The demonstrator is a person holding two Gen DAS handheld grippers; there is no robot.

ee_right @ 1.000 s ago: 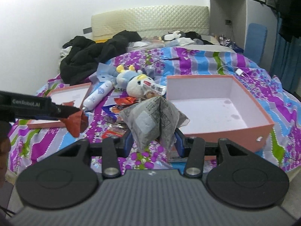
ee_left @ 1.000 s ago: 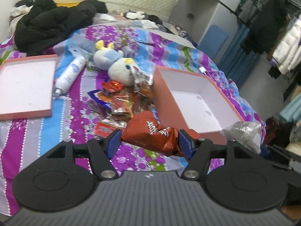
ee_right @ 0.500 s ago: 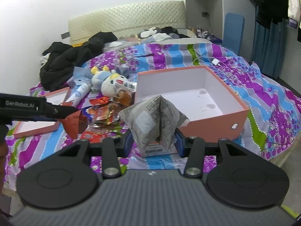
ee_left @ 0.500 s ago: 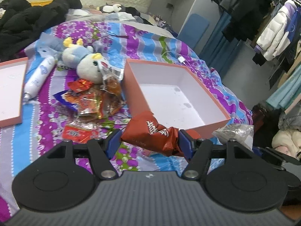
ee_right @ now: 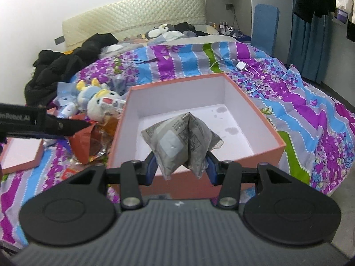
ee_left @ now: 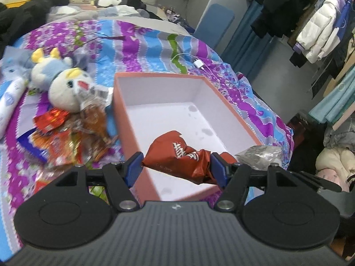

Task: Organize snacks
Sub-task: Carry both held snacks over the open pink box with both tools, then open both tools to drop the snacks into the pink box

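Left claw clenched on a crumpled red snack bag, blue pads pressing both ends, bag slung crosswise between them. Directly ahead and below, an open orange box with a white, faintly stained floor, resting on the striped purple-and-blue bedspread; bag held over the near-left part of its interior. To the left of the claw, beside the box's left wall, a loose heap of snack packets, red, orange and clear wrappers overlapping. Beyond the heap, a plush toy with yellow horns, and at far left a white bottle lying down. Further ahead past the box, a white charger with cable on the bedspread. At the claw's right, a grey packet showing past the box's near corner.

Right claw clenched on that grey snack packet, creased into a peak, printed back facing the camera, pinched low at both sides. Straight ahead and below, the same box, packet held above its near wall. To the left, the other claw's black arm reaching in, red bag hanging just outside the box's left wall in this view. Further left, an orange box lid lying flat, white inside up. Far ahead, dark clothing piled near a quilted headboard.
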